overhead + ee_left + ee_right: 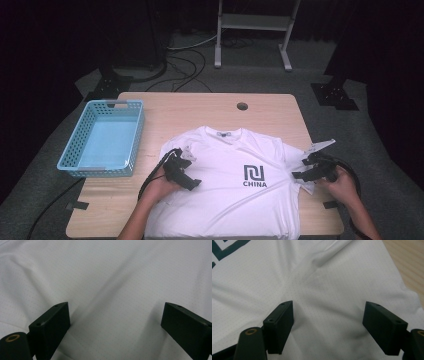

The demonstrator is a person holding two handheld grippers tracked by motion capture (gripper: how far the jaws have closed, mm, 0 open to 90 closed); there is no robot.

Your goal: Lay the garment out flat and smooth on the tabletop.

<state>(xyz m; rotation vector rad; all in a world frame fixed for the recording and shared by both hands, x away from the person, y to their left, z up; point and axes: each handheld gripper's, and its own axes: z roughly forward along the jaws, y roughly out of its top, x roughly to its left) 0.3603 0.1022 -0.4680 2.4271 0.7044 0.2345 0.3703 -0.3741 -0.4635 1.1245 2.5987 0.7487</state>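
Observation:
A white T-shirt with a dark "CHINA" logo lies spread face up on the wooden table. My left gripper rests over the shirt's left side, jaws wide apart above smooth white cloth, nothing between them. My right gripper sits at the shirt's right side near the sleeve. Its jaws stand open over wrinkled fabric with a raised fold, and bare table shows past the hem. The pads of both grippers press on nothing.
A light blue perforated basket stands at the table's left edge. A round cable hole is near the far edge. Cables trail from both grippers off the table. A white stand's base is on the floor beyond.

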